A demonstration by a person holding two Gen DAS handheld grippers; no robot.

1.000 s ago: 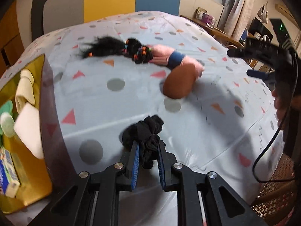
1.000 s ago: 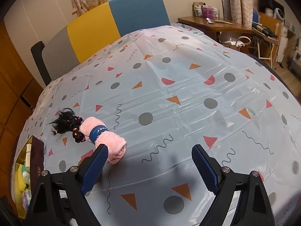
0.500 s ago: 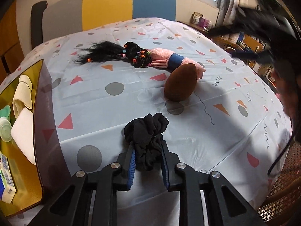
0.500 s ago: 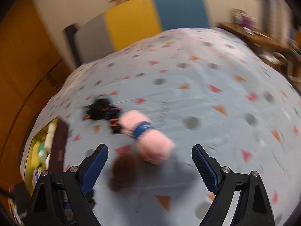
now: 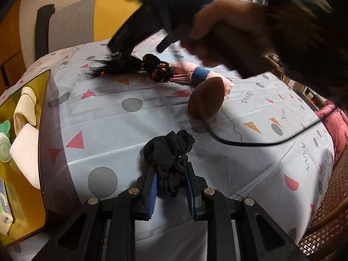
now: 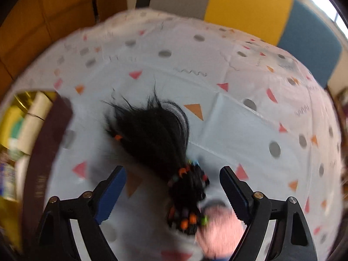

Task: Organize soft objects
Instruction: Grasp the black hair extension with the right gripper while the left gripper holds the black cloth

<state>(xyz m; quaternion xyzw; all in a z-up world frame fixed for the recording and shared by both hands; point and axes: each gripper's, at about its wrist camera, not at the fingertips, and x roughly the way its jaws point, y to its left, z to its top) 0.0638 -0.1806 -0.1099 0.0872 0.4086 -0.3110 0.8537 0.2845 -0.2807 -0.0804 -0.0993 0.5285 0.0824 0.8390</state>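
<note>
My left gripper [image 5: 170, 174] is shut on a crumpled black cloth [image 5: 169, 150] that rests on the patterned tablecloth near the front. Farther back lie a black hair bundle [image 5: 121, 67] with coloured beads, a pink rolled towel [image 5: 202, 75] with a blue band, and a brown oval ball [image 5: 206, 100]. A person's hand holds my right gripper [image 5: 141, 45], blurred, over the hair bundle. In the right wrist view that gripper [image 6: 171, 180] is wide and closing. The hair bundle [image 6: 152, 139] lies between its jaws, untouched by the pads, and the pink towel [image 6: 217, 232] sits below.
A yellow box [image 5: 50, 130] at the table's left edge holds a cream cloth, a white sponge and small green items. A black cable [image 5: 261, 143] hangs across the table's right part. A grey, yellow and blue chair back [image 6: 245, 10] stands behind the table.
The right gripper has swung left across the table, rolling as it went, from beside the pink towel to over the hair bundle. The left gripper has kept its hold on the black cloth.
</note>
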